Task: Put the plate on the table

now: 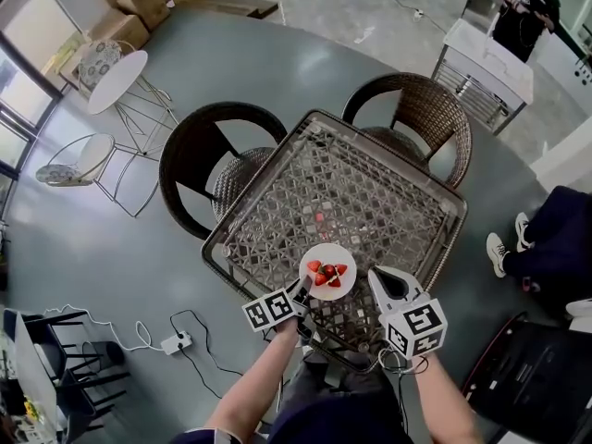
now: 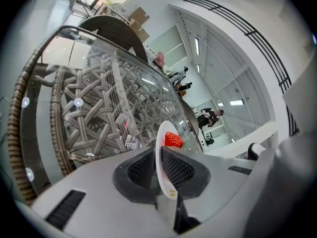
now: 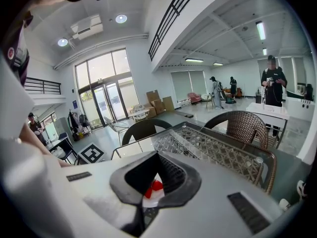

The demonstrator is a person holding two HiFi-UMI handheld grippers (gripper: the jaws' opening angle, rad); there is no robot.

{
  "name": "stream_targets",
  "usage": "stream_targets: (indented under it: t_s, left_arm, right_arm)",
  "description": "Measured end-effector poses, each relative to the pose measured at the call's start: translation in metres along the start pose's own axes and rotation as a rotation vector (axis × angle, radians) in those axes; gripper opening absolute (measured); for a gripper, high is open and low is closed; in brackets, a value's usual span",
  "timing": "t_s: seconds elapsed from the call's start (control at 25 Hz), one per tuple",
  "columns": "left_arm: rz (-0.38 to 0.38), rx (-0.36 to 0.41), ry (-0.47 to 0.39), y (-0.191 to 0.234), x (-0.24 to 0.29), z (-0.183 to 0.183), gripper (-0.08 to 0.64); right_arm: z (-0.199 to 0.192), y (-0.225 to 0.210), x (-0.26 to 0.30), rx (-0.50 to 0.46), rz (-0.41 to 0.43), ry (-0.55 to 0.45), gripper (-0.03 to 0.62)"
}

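A small white plate (image 1: 328,271) with several strawberries (image 1: 327,273) is over the near edge of the glass-topped wicker table (image 1: 277,202). I cannot tell whether the plate rests on the glass. My left gripper (image 1: 302,295) is shut on the plate's near-left rim. In the left gripper view the plate (image 2: 160,155) stands edge-on between the jaws, with one strawberry (image 2: 173,140) showing beyond. My right gripper (image 1: 381,282) hangs just right of the plate, open and holding nothing. The strawberries (image 3: 152,186) show through the gap of the right gripper (image 3: 156,176).
Two dark wicker chairs (image 1: 217,151) (image 1: 421,109) stand at the table's far side. A white round table (image 1: 116,77) and wire chairs are at the back left. A power strip (image 1: 176,343) lies on the floor. A person's shoes (image 1: 504,248) are at the right.
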State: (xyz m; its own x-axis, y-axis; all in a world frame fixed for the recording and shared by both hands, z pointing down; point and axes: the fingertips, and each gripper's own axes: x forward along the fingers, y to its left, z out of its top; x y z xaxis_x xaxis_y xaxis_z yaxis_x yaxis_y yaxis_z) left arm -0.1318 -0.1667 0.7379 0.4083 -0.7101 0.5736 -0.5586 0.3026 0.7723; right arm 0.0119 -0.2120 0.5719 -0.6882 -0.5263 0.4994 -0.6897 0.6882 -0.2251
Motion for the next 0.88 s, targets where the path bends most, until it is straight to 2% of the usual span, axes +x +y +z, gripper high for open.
stream_targets:
  t_s: [0.24, 0.6, 0.88]
  left_arm:
    - [0.135, 0.132, 0.042, 0.005, 0.002, -0.002, 0.052]
    - [0.272, 0.217, 0.061, 0.011, 0.006, -0.002, 0.067]
    - [0.362, 0.313, 0.058, 0.012, 0.002, -0.001, 0.075]
  right_arm:
    - [0.000, 0.000, -0.005, 0.006, -0.004, 0.002, 0.003]
    - [-0.003, -0.004, -0.009, 0.012, -0.004, 0.000, 0.003]
    - [-0.003, -0.007, -0.017, 0.013, -0.011, -0.002, 0.003]
